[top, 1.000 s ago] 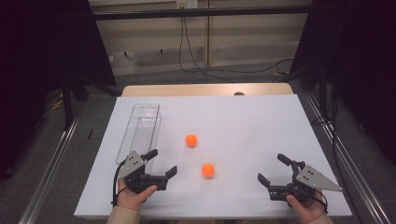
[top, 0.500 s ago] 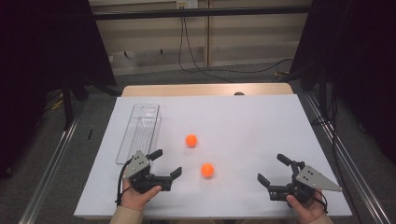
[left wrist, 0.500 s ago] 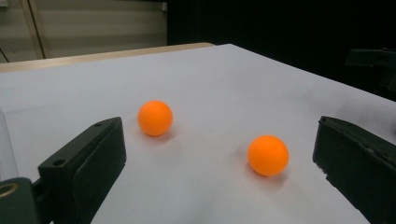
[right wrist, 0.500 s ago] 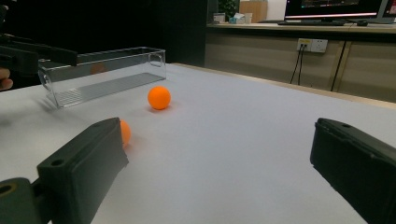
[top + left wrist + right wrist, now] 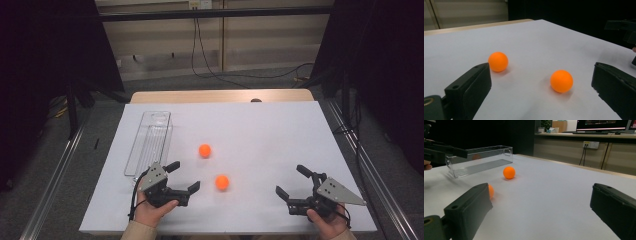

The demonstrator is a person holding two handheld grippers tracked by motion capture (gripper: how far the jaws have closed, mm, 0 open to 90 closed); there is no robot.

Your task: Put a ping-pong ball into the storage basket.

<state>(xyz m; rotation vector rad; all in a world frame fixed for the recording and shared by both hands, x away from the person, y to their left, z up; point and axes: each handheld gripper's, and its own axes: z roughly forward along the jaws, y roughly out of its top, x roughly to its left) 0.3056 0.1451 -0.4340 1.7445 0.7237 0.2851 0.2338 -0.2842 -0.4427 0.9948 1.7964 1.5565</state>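
Note:
Two orange balls lie on the white table: the far ball [image 5: 205, 150] near the middle and the near ball [image 5: 222, 182] toward the front. My left gripper [image 5: 184, 175] is open, low over the table just left of the near ball. In the left gripper view the near ball [image 5: 561, 80] sits between the wide jaws, a little ahead, and the far ball [image 5: 498, 61] shows past the left jaw. My right gripper [image 5: 291, 180] is open at the front right, with nothing between its jaws. In the right gripper view its left jaw half hides the near ball [image 5: 491, 191], and the far ball [image 5: 509, 172] lies beyond.
A long clear plastic tray [image 5: 150, 142] stands on the left side of the table, just beyond the left gripper, and appears again as the clear tray [image 5: 479, 160] in the right gripper view. The white table [image 5: 260, 130] ends at a wooden strip at the back.
My left gripper has slid to the right, closer to the near ball. The right gripper and both balls have stayed put.

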